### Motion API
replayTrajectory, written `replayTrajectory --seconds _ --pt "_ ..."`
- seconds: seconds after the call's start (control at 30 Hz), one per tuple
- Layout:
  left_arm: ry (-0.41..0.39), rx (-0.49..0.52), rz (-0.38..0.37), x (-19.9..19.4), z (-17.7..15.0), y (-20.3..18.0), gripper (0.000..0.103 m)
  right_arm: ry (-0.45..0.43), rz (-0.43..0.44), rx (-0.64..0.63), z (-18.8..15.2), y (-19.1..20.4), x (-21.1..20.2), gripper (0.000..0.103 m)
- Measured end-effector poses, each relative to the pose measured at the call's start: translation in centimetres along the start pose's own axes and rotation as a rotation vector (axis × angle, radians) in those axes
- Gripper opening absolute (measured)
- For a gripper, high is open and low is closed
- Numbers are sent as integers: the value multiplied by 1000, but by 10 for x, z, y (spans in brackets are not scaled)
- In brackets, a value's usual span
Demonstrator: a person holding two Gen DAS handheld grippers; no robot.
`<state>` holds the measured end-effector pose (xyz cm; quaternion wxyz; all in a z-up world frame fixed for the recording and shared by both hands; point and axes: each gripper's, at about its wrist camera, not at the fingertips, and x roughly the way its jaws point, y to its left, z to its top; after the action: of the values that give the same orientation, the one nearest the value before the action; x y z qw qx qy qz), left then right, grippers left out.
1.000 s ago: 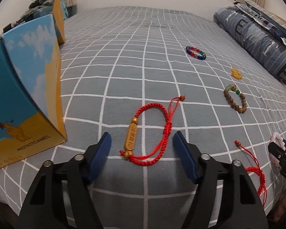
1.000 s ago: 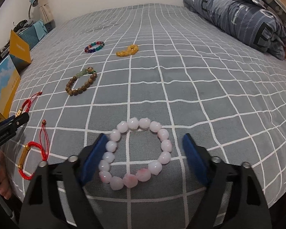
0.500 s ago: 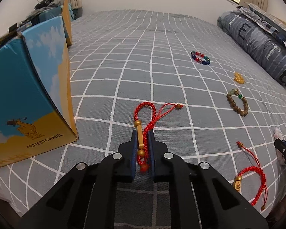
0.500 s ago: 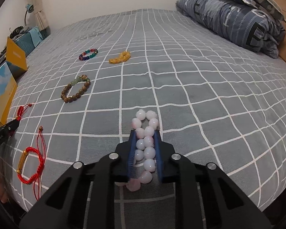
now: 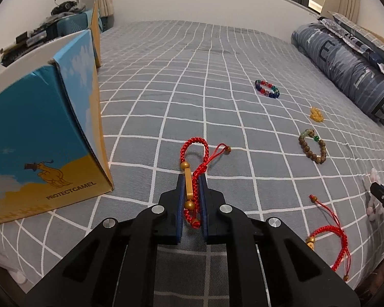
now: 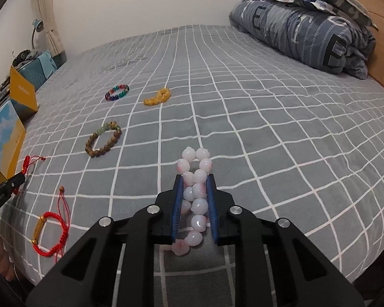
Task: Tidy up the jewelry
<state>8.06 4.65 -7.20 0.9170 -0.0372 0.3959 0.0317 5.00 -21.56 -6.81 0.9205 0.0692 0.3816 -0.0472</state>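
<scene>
My left gripper (image 5: 191,179) is shut on a red cord bracelet (image 5: 193,151) with a gold tube bead, lifted off the bed next to the blue and yellow box (image 5: 46,138). My right gripper (image 6: 195,181) is shut on a pink bead bracelet (image 6: 195,179), squeezed flat between the blue pads and raised above the bed. A second red cord bracelet (image 6: 50,230) lies on the bed near the front edge, between the two grippers; it also shows in the left wrist view (image 5: 327,232).
On the grey checked bedspread (image 6: 268,128) lie a brown wooden bead bracelet (image 6: 102,140), a yellow bead bracelet (image 6: 157,97) and a multicoloured bead bracelet (image 6: 117,92). A folded quilt (image 6: 307,30) sits at the back right. A yellow box (image 6: 23,94) stands at the left edge.
Both grippers closed on their bracelets, red cord on the left and pink beads on the right, and have lifted them off the bed.
</scene>
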Motion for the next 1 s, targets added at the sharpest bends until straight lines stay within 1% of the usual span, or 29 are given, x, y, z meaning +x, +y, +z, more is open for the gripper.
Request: replayTrajectory --seconds 0.07,0.1,0.27,0.43,0.63,0.73,0.8,1.0 --pt "-8 4 -3 -6 2 -2 10 -9 -3 2 4 1 -3 18" --pt "-15 4 -4 -9 4 -2 10 -14 -4 1 6 2 -5 11" --pt "-32 -5 -14 -20 14 -2 10 -36 -15 -15 15 4 -12 11" --pt "-47 0 -24 -32 22 -3 10 -37 -8 -12 22 7 -16 11" --pt "-62 1 -31 -46 30 -2 10 -59 -7 -23 32 13 -27 11" --pt "-66 2 -33 -52 35 -1 10 -63 4 -20 39 15 -31 11" --pt "-70 5 -32 -56 38 -1 10 -75 -5 -32 44 17 -35 11" --pt "-100 30 -24 -74 53 -1 10 -88 2 -60 60 28 -44 11"
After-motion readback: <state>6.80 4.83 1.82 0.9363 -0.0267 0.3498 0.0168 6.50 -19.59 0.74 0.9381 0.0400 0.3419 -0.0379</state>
